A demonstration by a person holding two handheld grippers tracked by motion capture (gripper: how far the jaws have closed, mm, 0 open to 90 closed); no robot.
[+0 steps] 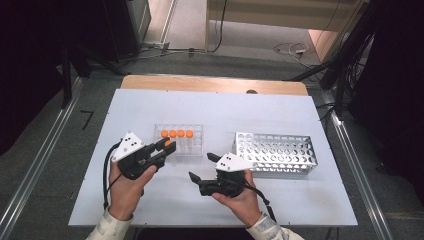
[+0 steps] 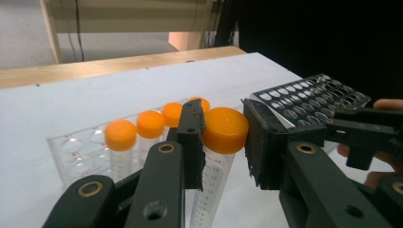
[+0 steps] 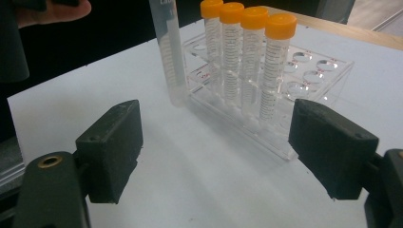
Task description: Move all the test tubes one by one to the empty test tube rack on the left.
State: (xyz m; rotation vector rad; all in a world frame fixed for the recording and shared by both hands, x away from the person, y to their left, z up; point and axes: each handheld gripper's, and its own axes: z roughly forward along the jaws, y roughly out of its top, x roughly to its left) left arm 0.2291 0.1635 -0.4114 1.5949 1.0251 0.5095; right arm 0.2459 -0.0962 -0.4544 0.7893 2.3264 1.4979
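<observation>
My left gripper [image 1: 167,145] is shut on a clear tube with an orange cap [image 2: 224,129], its pads squeezing the cap from both sides [image 2: 223,142]. The tube [image 3: 168,52] hangs just in front of a clear plastic rack [image 1: 195,146] that holds several orange-capped tubes [image 3: 247,57] upright in its back row. My right gripper [image 1: 201,166] is held near the table's front centre, open, with nothing between its jaws [image 3: 214,152]. It points toward the clear rack [image 3: 316,78].
A perforated metal rack [image 1: 276,152] lies to the right of the clear rack, with no tubes in it [image 2: 309,95]. The white tabletop [image 1: 215,107] has a wooden strip along its far edge. Dark stands and cables surround the table.
</observation>
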